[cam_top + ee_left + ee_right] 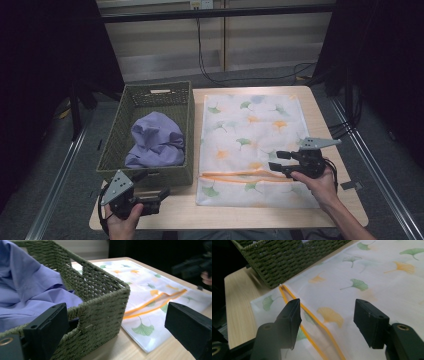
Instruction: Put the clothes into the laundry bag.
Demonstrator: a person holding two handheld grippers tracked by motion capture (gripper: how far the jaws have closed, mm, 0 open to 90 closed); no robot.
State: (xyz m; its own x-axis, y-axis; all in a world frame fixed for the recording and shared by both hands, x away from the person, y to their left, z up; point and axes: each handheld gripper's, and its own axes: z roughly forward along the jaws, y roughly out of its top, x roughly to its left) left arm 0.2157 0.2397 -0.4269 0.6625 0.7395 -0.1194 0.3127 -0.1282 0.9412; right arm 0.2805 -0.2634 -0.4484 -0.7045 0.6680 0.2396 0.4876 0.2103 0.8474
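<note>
- Fingers [290,315] of my right gripper [281,162] – spread, empty, over the laundry bag [252,130]'s orange zipper [245,175].
- Left gripper [150,187] – jaws apart, empty, at 7 o'clock by the basket [150,95].
- Purple shirt [155,140] – in basket, 9 o'clock of bag; bagging not begun.

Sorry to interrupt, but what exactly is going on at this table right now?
A person holds a gripper in each hand. The right gripper hovers open over the orange zip opening of a leaf-print laundry bag lying flat. The left gripper waits open at the near corner of a green woven basket holding a purple garment. Nothing is gripped yet.
</note>
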